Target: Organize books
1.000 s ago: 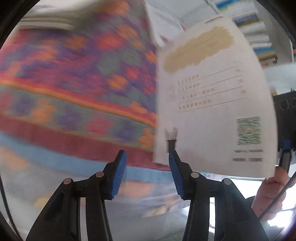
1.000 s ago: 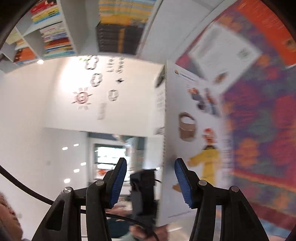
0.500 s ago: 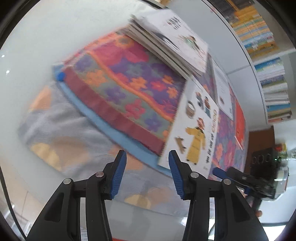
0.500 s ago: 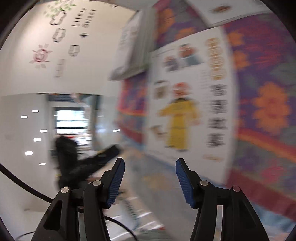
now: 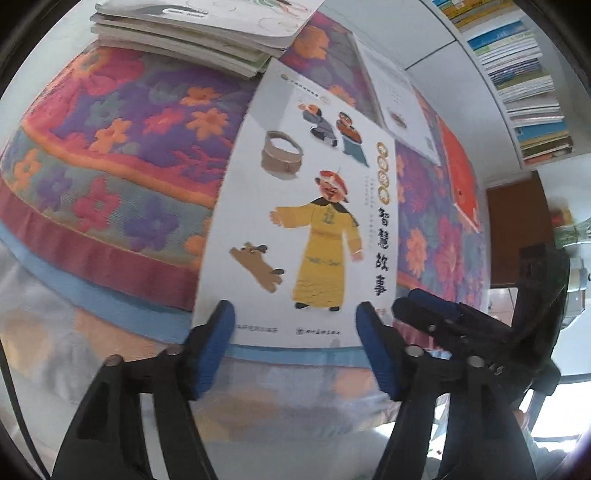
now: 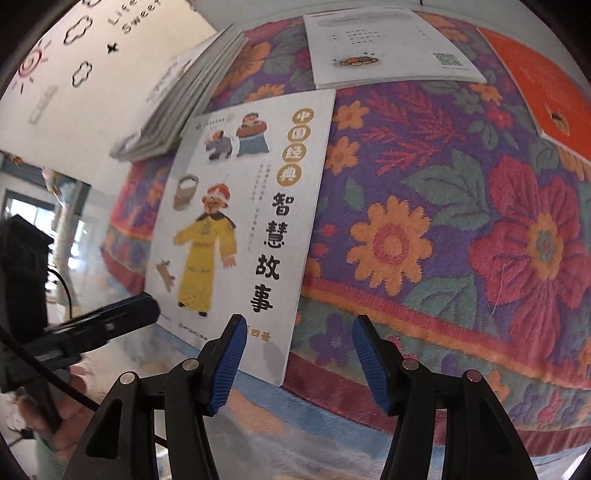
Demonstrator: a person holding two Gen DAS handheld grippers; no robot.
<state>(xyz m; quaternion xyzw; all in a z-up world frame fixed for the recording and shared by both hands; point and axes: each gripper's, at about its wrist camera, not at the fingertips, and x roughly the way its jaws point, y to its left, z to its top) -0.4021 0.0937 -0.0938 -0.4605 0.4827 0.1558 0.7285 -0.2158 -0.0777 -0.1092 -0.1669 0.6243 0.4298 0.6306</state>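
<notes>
A white picture book with a yellow-robed figure [image 5: 314, 229] [image 6: 240, 221] lies flat on the flowered rug [image 5: 129, 147] [image 6: 443, 221], its near edge over the rug's border. My left gripper [image 5: 295, 332] hovers at that near edge. Its jaws are opening, and the book's edge shows between the fingertips with no pad pressing on it. My right gripper [image 6: 299, 354] hangs over the book's near right corner. Its jaws are opening too and grip nothing. Each gripper shows in the other's view: the right gripper [image 5: 424, 306], the left gripper [image 6: 122, 314].
A stack of thin books [image 5: 192, 33] [image 6: 184, 96] sits at the rug's far left. A white book [image 5: 399, 103] [image 6: 388, 51] and an orange book [image 5: 461, 177] [image 6: 535, 85] lie farther back. Filled bookshelves [image 5: 524, 74] line the wall. A hand [image 6: 55, 424] holds the left gripper.
The picture book was upright in the air between the grippers; now it lies flat on the rug. Both grippers have tipped down toward it, and the left jaws stand wider.
</notes>
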